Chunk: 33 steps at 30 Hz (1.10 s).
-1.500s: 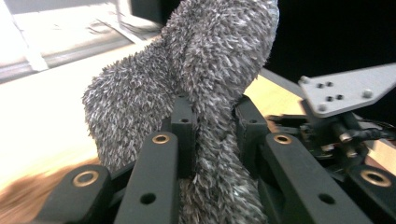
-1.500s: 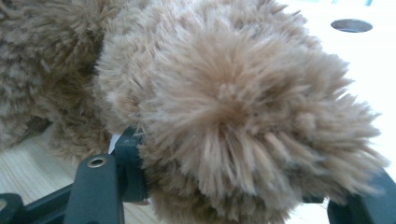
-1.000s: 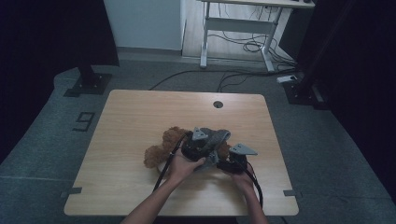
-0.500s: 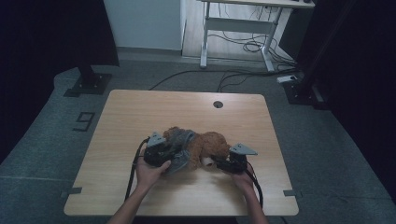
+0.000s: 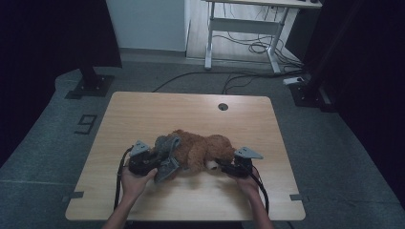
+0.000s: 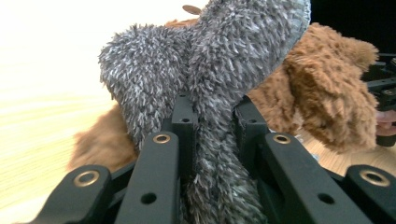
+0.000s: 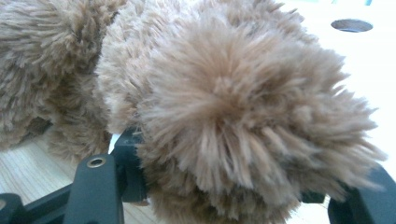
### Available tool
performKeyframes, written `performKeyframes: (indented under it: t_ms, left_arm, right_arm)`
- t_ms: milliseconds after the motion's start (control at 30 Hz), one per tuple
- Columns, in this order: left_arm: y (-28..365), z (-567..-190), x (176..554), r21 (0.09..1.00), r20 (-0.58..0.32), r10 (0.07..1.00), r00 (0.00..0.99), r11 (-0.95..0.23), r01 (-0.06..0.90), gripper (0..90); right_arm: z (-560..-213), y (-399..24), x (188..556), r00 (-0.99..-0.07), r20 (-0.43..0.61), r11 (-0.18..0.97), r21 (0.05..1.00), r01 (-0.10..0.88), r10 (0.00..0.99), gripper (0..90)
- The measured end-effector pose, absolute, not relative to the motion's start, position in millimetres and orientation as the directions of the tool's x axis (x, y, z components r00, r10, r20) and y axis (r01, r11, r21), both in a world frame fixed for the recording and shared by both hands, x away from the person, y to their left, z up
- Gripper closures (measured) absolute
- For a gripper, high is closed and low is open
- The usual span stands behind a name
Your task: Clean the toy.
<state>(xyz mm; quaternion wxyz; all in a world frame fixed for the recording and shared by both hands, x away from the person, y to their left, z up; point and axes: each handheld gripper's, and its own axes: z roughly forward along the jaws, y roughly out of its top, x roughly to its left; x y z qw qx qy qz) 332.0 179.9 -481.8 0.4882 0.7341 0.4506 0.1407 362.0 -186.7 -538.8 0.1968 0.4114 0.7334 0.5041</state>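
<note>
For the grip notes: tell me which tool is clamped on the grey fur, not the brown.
The left tool: its jaws pinch the grey plush piece. The right tool grips the brown plush toy.

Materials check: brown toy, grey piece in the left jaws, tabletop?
Brown toy: looks like synthetic plush, long matte tan pile that splays in tufts; stuffing can't be seen. Grey piece: also plush-like, shorter spiky grey pile with pale tips, pinched flat between the left gripper jaws, so probably thin and soft. Tabletop: light wood grain, smooth low-sheen finish; veneer or laminate, can't tell which.
</note>
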Motion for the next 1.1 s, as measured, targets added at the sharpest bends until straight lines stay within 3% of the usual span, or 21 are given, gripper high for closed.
performKeyframes:
  t_ms: [367,533,767,933,1100]
  left_arm:
    - [209,-480,328,0.838,-0.229,0.844,0.485,-0.083,0.540,74.2]
    - [198,-459,332,0.858,-0.190,0.844,0.501,-0.105,0.503,74.1]
    - [149,-435,361,0.859,-0.165,0.814,0.557,-0.158,0.486,73.9]
    - [132,-446,373,0.829,-0.173,0.803,0.571,-0.194,0.524,73.8]
    - [133,-465,369,0.827,-0.199,0.788,0.583,-0.184,0.531,74.4]
  right_arm:
    - [-539,-187,363,-0.584,0.132,0.148,0.902,0.406,0.801,35.7]
    - [-539,-187,363,-0.581,0.134,0.145,0.901,0.408,0.803,35.8]
    - [-539,-187,363,-0.579,0.131,0.145,0.903,0.405,0.805,35.6]
    - [-538,-187,363,-0.581,0.131,0.146,0.902,0.405,0.803,33.8]
    - [-536,-189,362,-0.577,0.167,0.122,0.895,0.428,0.799,22.2]
